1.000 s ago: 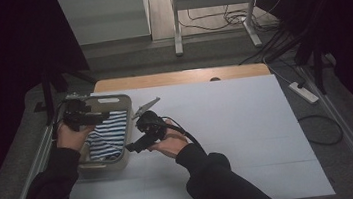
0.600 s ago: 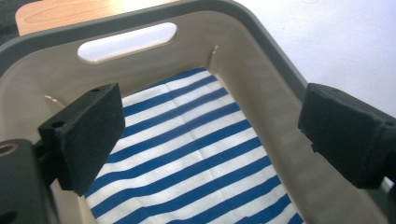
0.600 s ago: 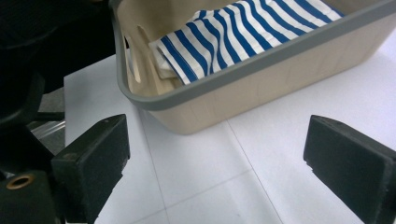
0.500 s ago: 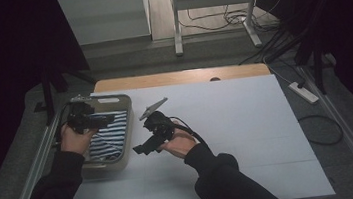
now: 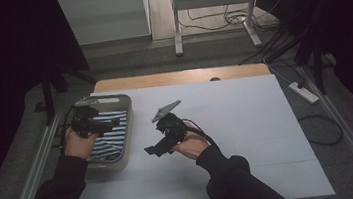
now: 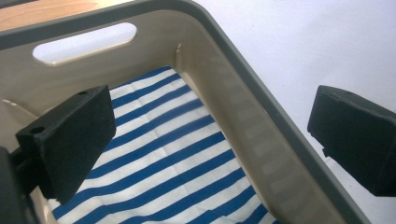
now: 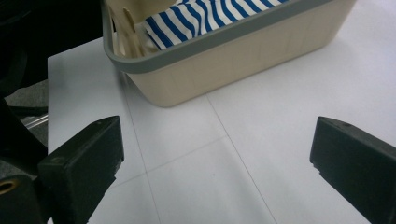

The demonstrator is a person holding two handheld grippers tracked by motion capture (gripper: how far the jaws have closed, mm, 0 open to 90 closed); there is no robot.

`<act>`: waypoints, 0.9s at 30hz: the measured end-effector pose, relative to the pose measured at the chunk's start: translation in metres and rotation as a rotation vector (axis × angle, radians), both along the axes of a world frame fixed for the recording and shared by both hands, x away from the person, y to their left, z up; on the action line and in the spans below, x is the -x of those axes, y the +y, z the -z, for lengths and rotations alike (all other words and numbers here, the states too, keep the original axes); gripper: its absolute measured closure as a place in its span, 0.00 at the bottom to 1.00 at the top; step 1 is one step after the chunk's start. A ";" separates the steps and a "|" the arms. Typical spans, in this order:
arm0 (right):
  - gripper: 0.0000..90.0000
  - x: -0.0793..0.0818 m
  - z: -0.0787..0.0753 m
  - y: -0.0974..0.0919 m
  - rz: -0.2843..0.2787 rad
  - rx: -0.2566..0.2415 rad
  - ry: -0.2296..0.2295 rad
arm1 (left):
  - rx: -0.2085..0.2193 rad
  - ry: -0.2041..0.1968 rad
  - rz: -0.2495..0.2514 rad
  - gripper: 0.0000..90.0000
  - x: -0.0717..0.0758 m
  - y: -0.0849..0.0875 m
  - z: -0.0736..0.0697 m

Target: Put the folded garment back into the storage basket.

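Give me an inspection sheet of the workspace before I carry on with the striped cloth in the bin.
Surface: white table cover, faint grid lines, bare apart from the bin.
Job's things: blue-and-white striped cloth lies inside the beige bin at the table's left.
Clutter: nothing seen on the cover.
Grippers: left gripper over the bin, jaws just opened wide, nothing between them; right gripper over bare cover beside the bin, jaws just opened wide, nothing between them.
Cables: a black cable trails from the right gripper; loose cables on the floor beyond.
Surroundings: power strip on the floor at right, metal stand behind the table, dark curtains at the sides.
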State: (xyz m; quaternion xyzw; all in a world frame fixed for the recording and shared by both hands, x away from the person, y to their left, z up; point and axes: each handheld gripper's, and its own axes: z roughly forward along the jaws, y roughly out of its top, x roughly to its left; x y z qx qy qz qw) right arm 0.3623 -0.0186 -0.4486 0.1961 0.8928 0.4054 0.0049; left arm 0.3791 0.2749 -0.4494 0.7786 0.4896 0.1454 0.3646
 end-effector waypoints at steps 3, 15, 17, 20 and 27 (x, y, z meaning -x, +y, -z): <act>0.01 -0.001 -0.001 -0.007 0.010 -0.017 -0.007 | -0.004 -0.001 0.004 0.01 0.002 -0.003 0.000; 0.00 0.000 -0.001 -0.016 0.018 -0.024 -0.002 | -0.037 -0.020 0.023 0.00 0.011 -0.011 0.002; 0.00 0.000 -0.001 -0.016 0.025 -0.020 -0.003 | -0.040 -0.025 0.028 0.00 0.012 -0.012 0.003; 0.00 0.002 -0.001 -0.017 0.038 -0.003 -0.022 | -0.038 -0.035 0.036 0.00 0.014 -0.012 0.003; 0.00 0.005 -0.002 -0.021 0.046 -0.016 -0.030 | -0.032 -0.060 0.051 0.00 0.020 -0.013 0.002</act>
